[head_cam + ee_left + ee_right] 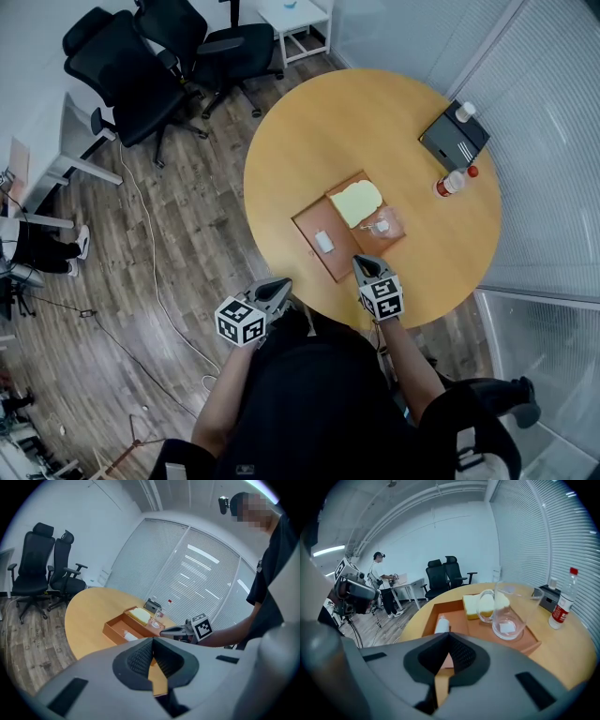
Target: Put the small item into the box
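Treat small white item, lying in box, as probably light, stiff, smooth; grasp across narrow width; left gripper and right gripper jaws closed, empty.

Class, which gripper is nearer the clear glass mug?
Right. The right gripper is over the table's near edge, just short of the glass mug; the left gripper is back at the rim, farther away.
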Tool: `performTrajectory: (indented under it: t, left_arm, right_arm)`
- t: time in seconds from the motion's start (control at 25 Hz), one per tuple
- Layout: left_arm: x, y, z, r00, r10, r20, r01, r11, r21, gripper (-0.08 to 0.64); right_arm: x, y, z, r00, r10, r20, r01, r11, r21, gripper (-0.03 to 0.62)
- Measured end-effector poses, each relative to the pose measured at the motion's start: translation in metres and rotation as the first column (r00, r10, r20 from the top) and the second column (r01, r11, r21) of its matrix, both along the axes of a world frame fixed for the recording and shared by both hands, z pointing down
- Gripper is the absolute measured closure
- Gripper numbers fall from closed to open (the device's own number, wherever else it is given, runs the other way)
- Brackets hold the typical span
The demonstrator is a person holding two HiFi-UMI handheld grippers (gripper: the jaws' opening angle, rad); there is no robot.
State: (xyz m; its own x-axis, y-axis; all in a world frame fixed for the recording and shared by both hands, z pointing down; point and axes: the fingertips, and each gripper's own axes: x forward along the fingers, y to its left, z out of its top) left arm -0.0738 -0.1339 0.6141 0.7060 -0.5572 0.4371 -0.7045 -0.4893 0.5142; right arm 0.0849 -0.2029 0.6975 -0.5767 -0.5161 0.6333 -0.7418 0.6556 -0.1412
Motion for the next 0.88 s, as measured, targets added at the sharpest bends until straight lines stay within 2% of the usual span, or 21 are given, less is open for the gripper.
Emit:
performTrajectory:
  t: [0.2,0.48,0.88]
  left_arm:
    - [0.017,0.004,0.002,1.0,0.01,0.002,-0.01,1.0,0.004,0.554]
    - [0.035,0.008,0.003,1.0,0.004,0.001,-0.004,1.0,0.013,0.554]
    - [0.061,0.018,0.007,1.0,-0.009,-0.019,0.009,1.0,0.011,0.554]
  right_arm:
    - [0.008,0.011,-0.001,1.0,-0.019,0.02,0.019,1.0,-0.003,0.588]
    - [0.004,0.025,-0.018,0.991,-0.079,0.107,0.078,0.997,0.007,0.588]
    - [0.014,0.041,-0.016,0.986,-0.129,0.105,0.129,0.992,0.0,0.588]
